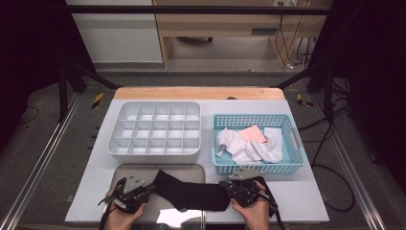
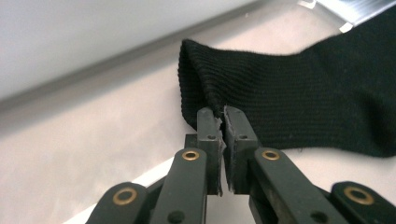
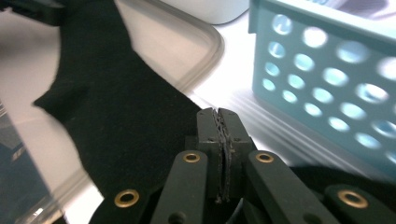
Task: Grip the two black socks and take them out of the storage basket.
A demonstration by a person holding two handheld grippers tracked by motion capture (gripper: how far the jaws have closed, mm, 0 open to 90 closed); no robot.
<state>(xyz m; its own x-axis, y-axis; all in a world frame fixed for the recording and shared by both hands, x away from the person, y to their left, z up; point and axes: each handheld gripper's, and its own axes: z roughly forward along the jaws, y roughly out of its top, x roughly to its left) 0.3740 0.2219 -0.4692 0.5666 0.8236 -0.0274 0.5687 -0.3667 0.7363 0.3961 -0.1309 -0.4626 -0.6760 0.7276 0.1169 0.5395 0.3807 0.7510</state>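
A black sock (image 1: pixel 191 191) lies stretched out over a shallow metal tray (image 1: pixel 143 168) near the table's front edge. My left gripper (image 1: pixel 152 188) is shut on the sock's ribbed cuff edge. In the left gripper view the cuff (image 2: pixel 303 102) folds up into the closed jaws (image 2: pixel 222 112). My right gripper (image 1: pixel 229 191) is shut on the sock's other end, over the tray's right rim. In the right gripper view the sock (image 3: pixel 116 102) runs off to the left from the pinched jaws (image 3: pixel 218 112). A hand holds each gripper from the bottom edge.
A white divided organizer (image 1: pixel 155 129) with several empty cells stands behind the tray. To its right is a light blue perforated basket (image 1: pixel 258 116), close to the right gripper (image 3: pixel 327 70), holding white socks (image 1: pixel 249 148) and a pink cloth (image 1: pixel 252 134). A white mat (image 1: pixel 297 191) covers the table.
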